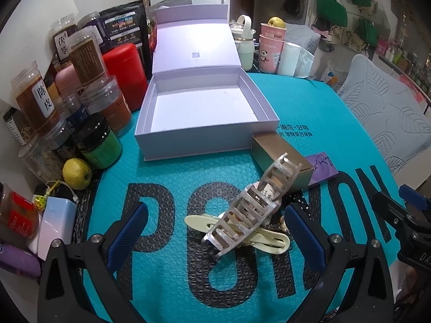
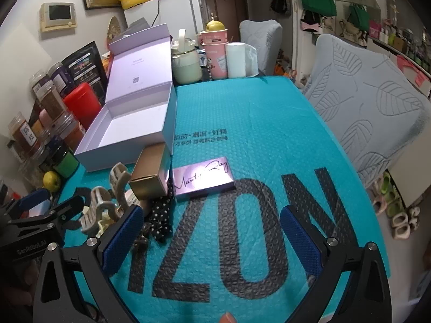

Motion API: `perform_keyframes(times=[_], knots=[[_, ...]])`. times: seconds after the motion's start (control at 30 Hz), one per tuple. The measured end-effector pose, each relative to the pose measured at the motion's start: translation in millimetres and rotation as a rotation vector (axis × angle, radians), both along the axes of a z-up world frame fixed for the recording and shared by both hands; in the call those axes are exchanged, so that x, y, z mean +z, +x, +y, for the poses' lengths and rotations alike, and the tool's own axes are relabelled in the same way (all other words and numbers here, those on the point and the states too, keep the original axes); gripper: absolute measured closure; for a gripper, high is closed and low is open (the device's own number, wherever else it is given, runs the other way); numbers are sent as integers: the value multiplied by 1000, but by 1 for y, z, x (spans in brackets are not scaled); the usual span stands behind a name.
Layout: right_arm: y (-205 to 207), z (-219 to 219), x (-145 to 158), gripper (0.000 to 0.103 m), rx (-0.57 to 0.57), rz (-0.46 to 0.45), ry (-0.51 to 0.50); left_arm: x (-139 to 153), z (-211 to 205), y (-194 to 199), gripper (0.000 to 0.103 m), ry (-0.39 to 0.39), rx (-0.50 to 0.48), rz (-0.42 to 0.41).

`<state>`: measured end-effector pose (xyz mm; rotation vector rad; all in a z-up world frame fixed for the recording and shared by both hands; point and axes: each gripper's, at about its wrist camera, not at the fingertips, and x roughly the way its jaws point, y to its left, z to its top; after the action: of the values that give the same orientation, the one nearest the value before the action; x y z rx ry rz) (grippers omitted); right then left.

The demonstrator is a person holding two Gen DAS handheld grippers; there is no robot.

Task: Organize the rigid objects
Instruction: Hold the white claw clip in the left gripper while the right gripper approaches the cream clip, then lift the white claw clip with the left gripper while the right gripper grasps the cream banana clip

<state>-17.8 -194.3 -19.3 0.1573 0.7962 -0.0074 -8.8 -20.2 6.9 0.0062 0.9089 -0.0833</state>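
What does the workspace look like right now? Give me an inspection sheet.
Surface: teal bubble mat with black lettering.
Job's things: open white box, empty; pearly claw clip lying on cream hair clip; gold carton; purple case; polka-dot fabric.
Clutter: jars, red canister, lemon, pink cups.
Grippers: left gripper open around clips; right gripper open, empty.
Cables: black cord over fridge.
Surroundings: covered chairs, hanging bags.

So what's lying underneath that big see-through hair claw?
Under the clear hair claw lies a cream hair clip, crossing beneath it. Some small dark items sit behind, mostly hidden.
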Motion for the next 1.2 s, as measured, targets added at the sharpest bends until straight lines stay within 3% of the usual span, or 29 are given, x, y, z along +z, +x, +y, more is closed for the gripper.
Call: perform_keyframes(times=[0.27,0.63,0.7,0.83,0.9,1.03,1.1,1.2], knots=[[-3,2,-5,0,26,7,20,-5,2,-6,0,-14,-10,9],[-1,1,-19,0,68,33,72,-16,-5,-7,3,-70,-108,20],[0,1,-21,0,69,36,75,-18,-8,-4,10,-77,-128,18],[4,0,-26,0,83,47,84,-22,-12,6,14,-54,-176,13],[7,0,-31,0,96,62,92,-25,-12,11,25,-63,-212,26],[15,2,-39,0,117,89,96,-31,-12,20,27,-121,-270,62],[19,2,-41,0,124,97,101,-33,-14,24,38,-117,-292,66],[24,2,-44,0,127,103,105,-36,-18,30,41,-101,-320,71]])
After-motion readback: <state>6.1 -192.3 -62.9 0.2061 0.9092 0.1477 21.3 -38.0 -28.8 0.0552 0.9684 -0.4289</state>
